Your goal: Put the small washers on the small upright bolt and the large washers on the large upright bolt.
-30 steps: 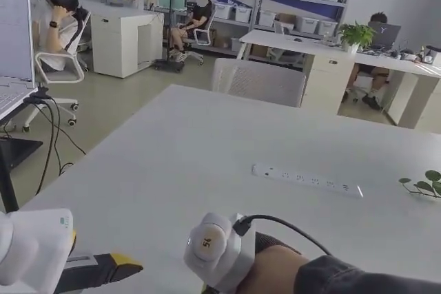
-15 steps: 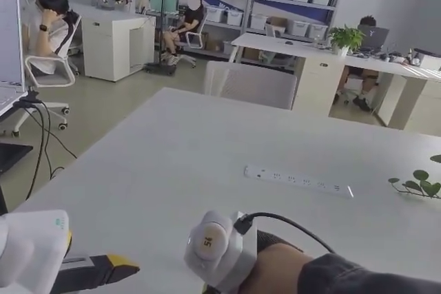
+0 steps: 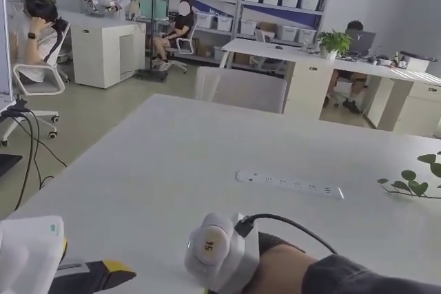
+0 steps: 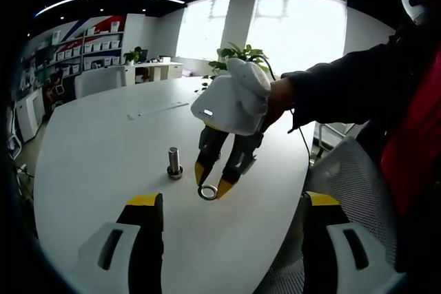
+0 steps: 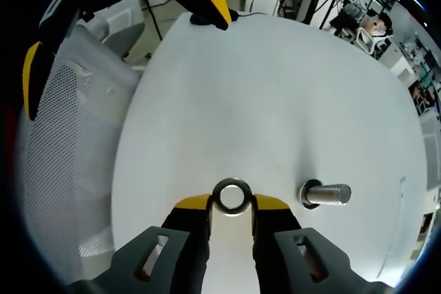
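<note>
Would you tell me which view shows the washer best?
The right gripper view: the washer faces the lens, hole clear, pinched at the right gripper's tips. The left gripper view shows it smaller and tilted, held near the bolt. The head view catches that gripper's back end.

The washer (image 5: 231, 196) just beside the bolt (image 5: 325, 194) is bright polished metal, the bolt a duller grey metal, the table (image 5: 275, 87) under the bolt smooth matt white, and the right gripper (image 4: 209, 187) near the bolt has a smooth white plastic shell.
</note>
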